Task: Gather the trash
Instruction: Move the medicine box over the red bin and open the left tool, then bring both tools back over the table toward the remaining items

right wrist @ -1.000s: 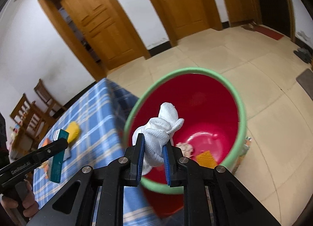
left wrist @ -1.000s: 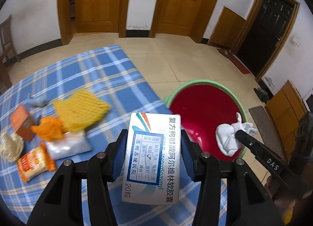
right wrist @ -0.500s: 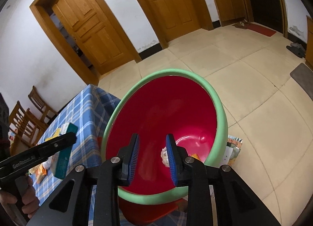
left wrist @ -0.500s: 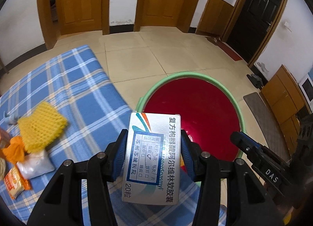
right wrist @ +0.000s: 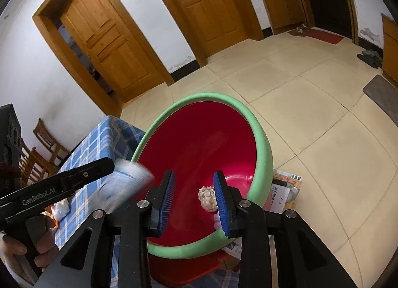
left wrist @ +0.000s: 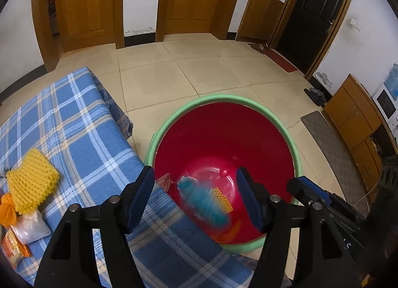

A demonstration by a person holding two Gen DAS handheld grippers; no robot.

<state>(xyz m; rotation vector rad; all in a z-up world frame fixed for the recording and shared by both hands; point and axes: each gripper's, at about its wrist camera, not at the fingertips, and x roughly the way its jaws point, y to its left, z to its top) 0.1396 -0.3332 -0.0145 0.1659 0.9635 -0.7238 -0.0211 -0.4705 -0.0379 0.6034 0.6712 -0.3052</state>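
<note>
A red bucket with a green rim (left wrist: 253, 108) (right wrist: 263, 153) stands on the floor beside the blue plaid table (left wrist: 82, 138). My left gripper (left wrist: 196, 198) is open above the bucket's near edge. The medicine box (left wrist: 204, 203) is a blur in mid-fall inside the bucket; it also shows blurred in the right wrist view (right wrist: 124, 183). My right gripper (right wrist: 194, 196) is open and empty over the bucket. A crumpled wad (right wrist: 207, 198) and an orange mesh piece (left wrist: 221, 202) lie at the bucket's bottom.
On the table's left lie a yellow foam net (left wrist: 31, 183), an orange scrap (left wrist: 7, 210), a clear plastic bag (left wrist: 29, 228) and an orange snack packet (left wrist: 12, 248). Papers (right wrist: 283, 193) lie on the floor by the bucket. Wooden chairs (right wrist: 42, 148) stand far left.
My left gripper moved over the bucket, opened and let go of the medicine box, which is falling in. My right gripper dropped the white cloth into the bucket a second ago and stays open.
</note>
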